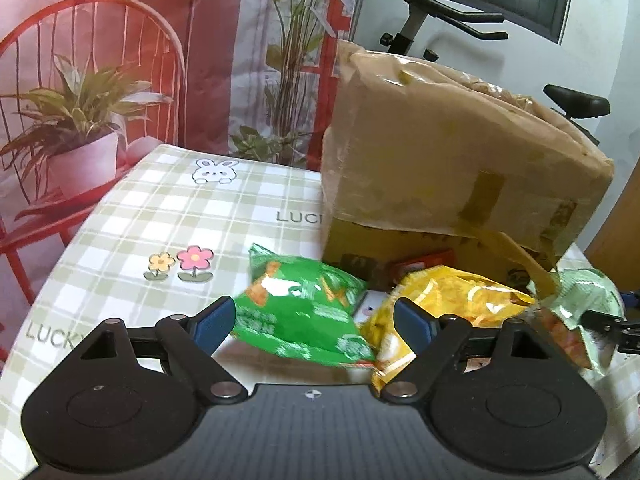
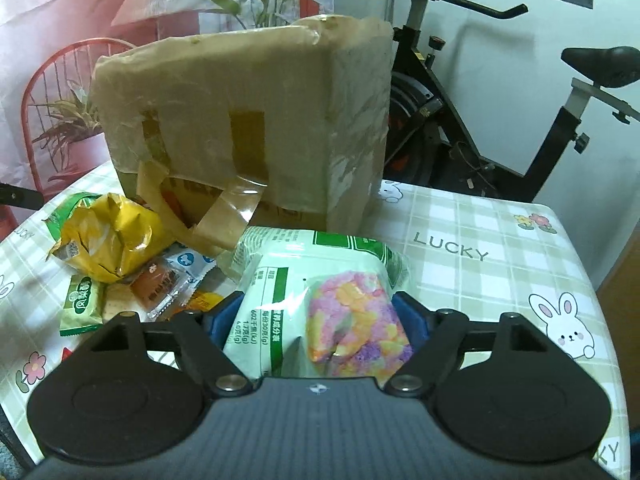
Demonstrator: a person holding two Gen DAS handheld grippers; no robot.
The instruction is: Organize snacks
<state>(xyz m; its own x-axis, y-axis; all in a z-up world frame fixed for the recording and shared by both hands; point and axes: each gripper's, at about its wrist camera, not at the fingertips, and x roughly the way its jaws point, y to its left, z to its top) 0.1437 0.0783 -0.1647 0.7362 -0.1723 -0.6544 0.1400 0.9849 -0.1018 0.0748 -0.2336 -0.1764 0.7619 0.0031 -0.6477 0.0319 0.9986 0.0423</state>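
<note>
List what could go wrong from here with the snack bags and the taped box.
1. The right gripper clamps the pale green bag across its colourful puffed contents; squeezing harder may crush them.
2. The left gripper is open around the green chip bag, with the yellow bag touching one finger; closing might catch both.

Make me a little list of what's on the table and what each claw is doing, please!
table: green checked cloth with bunnies, flowers and the word LUCKY
big thing: taped cardboard box, flap hanging open
left claw: open, a bright green snack bag between its fingers, pads not pressing it
beside it: yellow snack bag
right claw: closed on a pale green bag of colourful candy
small snacks: packets piled left of the candy bag
</note>
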